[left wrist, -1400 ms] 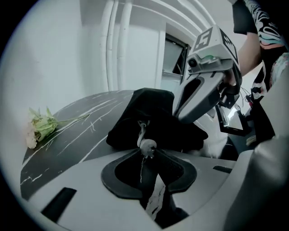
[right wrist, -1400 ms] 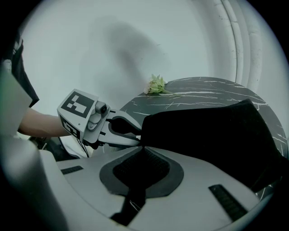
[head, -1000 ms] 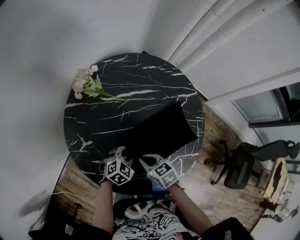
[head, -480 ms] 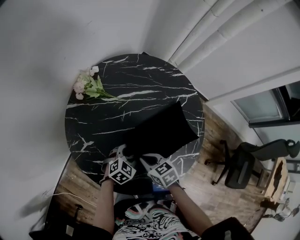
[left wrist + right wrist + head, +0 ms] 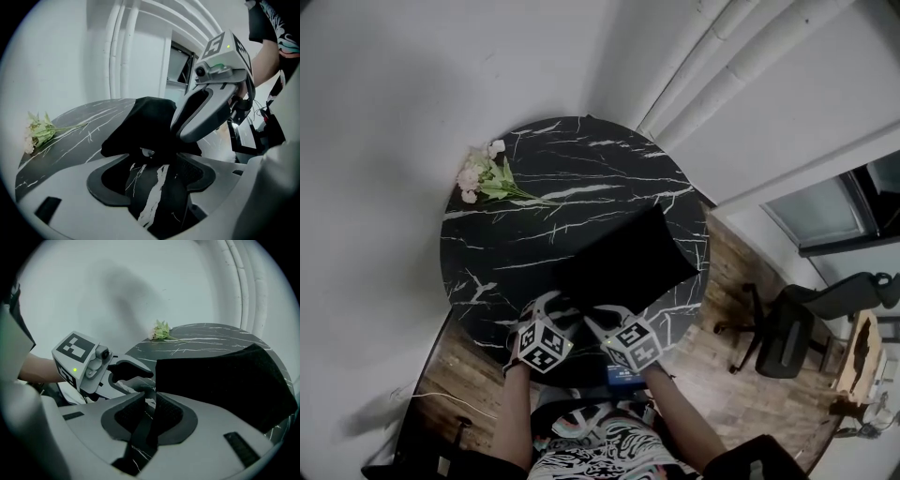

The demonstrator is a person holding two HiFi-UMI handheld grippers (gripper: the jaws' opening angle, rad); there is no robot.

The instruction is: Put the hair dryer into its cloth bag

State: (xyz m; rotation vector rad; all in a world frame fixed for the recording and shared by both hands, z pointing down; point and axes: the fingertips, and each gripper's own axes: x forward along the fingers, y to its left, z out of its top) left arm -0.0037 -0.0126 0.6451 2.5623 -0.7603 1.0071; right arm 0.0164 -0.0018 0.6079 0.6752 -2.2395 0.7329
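Pinching cloth bag (image 5: 220, 380) edge (right gripper (image 5: 151, 392)).

Cloth bag (image 5: 623, 265): black, soft, approx. rectangular, on near-right part of desk (image 5: 534, 187), angled near-left to far-right. Near end raised a bit & bunched, corner pinched in jaws of right gripper (image 5: 600, 316). Far end lies flat, one corner close to desk's right rim.

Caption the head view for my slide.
Cloth bag on marble table, flowers beyond; right gripper pinches its near edge; jaws of the left gripper have just been opening, nothing clamped between them.
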